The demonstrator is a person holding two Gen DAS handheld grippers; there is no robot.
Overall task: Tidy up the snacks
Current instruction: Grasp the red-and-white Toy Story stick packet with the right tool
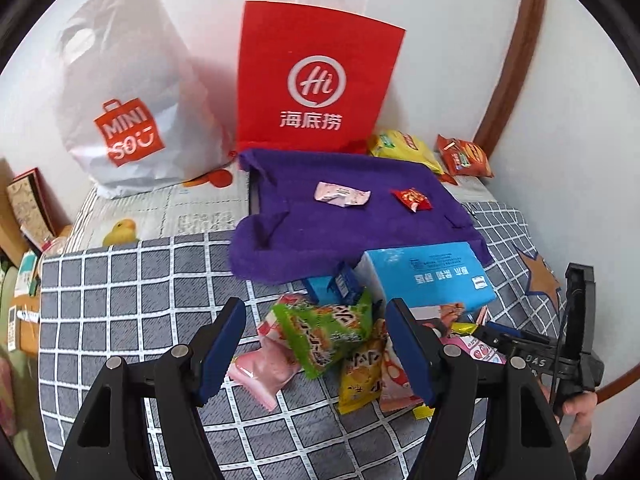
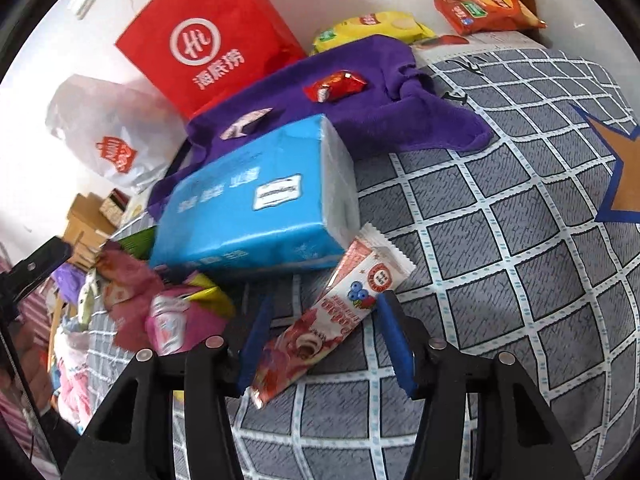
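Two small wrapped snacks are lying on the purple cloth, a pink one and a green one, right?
Not quite: the left wrist view shows the purple cloth holding a pink snack and a red snack, not a green one.

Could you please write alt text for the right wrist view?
The right gripper hangs open around a long red-and-white snack bar lying on a grey checked bedspread. Behind it sit a blue tissue pack, a purple towel and a red bag.
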